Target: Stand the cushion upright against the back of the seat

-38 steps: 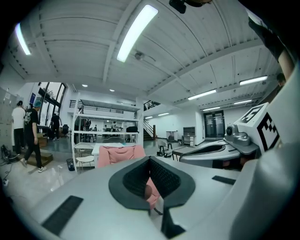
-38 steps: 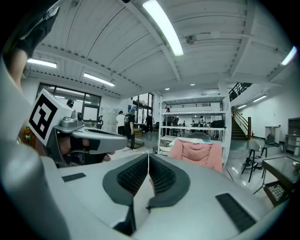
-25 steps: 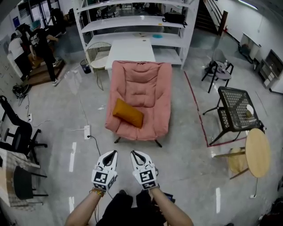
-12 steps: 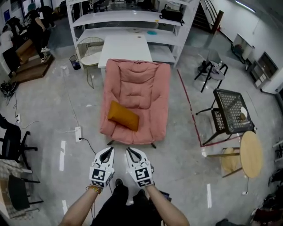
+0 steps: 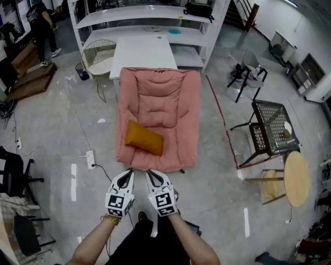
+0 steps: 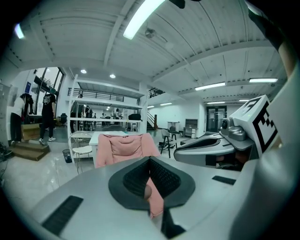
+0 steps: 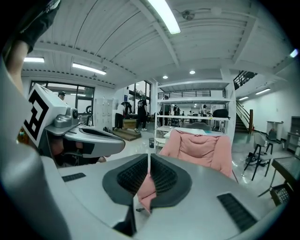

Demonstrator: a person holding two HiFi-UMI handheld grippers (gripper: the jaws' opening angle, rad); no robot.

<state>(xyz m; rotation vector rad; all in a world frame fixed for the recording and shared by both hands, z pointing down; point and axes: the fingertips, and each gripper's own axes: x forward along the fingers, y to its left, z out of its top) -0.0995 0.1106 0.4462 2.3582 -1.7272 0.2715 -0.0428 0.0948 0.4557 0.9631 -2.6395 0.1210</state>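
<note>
Two bare forearms reach forward side by side, converging short of the front edge of the seat. Each hand carries one white, hard-shelled gripper, pointed at the seat and tipped slightly downward.

Left gripper: the ribbed black pads meet at the tips. The jaws are clenched on nothing. Right gripper: the pads are drawn together to a hairline slit, likewise empty. Both sets of tips are just short of the seat's front edge, without touching it.

The seat is one pink, thickly padded armchair with tufted, quilted upholstery, a rounded outline and dark legs at the front.

One cushion, mustard-orange, oblong and plump, lies flat on the seat pan. It sits at the left front in the head view, set diagonally and well apart from the backrest.

Left of the seat, one white power strip lies on the grey concrete floor. On the right, a red tape line runs alongside. Beyond it are one black perforated-metal table and one round wooden table.

Directly behind the backrest is one white rectangular table. Behind that stands one white shelving unit.
</note>
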